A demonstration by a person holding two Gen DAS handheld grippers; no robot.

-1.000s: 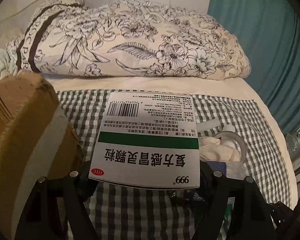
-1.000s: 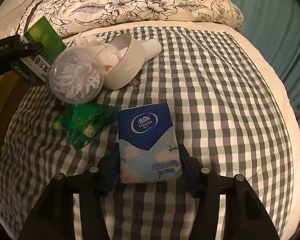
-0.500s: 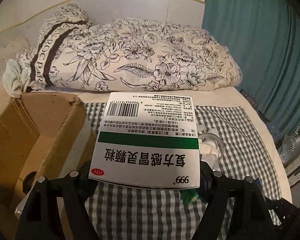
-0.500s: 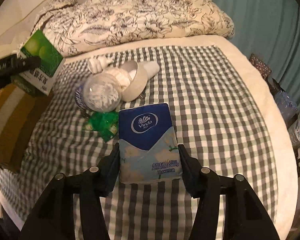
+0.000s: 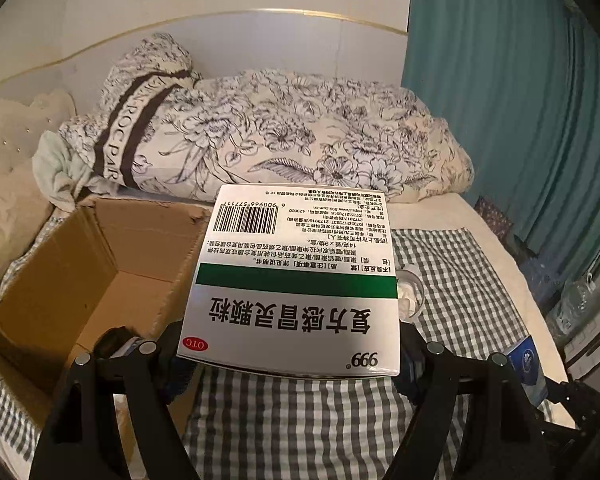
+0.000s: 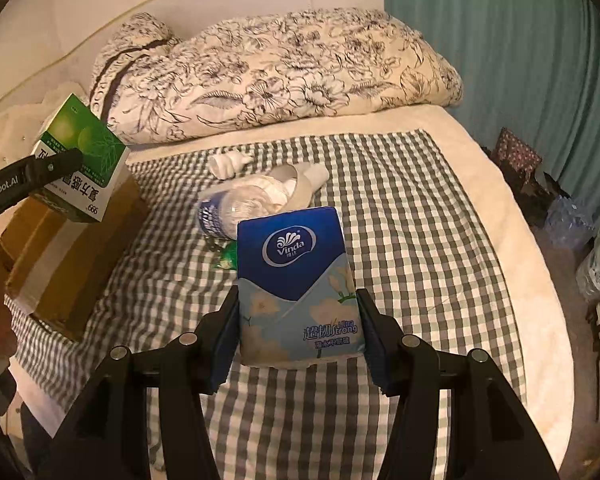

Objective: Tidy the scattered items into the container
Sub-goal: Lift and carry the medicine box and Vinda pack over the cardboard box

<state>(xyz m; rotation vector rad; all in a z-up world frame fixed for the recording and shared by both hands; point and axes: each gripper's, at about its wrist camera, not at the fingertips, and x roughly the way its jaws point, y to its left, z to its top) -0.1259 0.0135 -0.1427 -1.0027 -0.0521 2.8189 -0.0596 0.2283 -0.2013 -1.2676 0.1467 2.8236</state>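
My left gripper is shut on a white and green 999 medicine box and holds it in the air by the right wall of the open cardboard box. The medicine box also shows at the left of the right wrist view, above the cardboard box. My right gripper is shut on a blue Vinda tissue pack, held above the checked cloth. A clear jar of cotton swabs, a small green packet, a tape roll and white socks lie on the cloth.
A floral duvet is heaped along the headboard. A teal curtain hangs at the right. Water bottles and bags stand on the floor right of the bed. A dark object lies inside the cardboard box.
Both grippers have risen with their loads. The left one has moved toward the cardboard box, whose open inside now shows. The right one has lifted the tissue pack well above the cloth.
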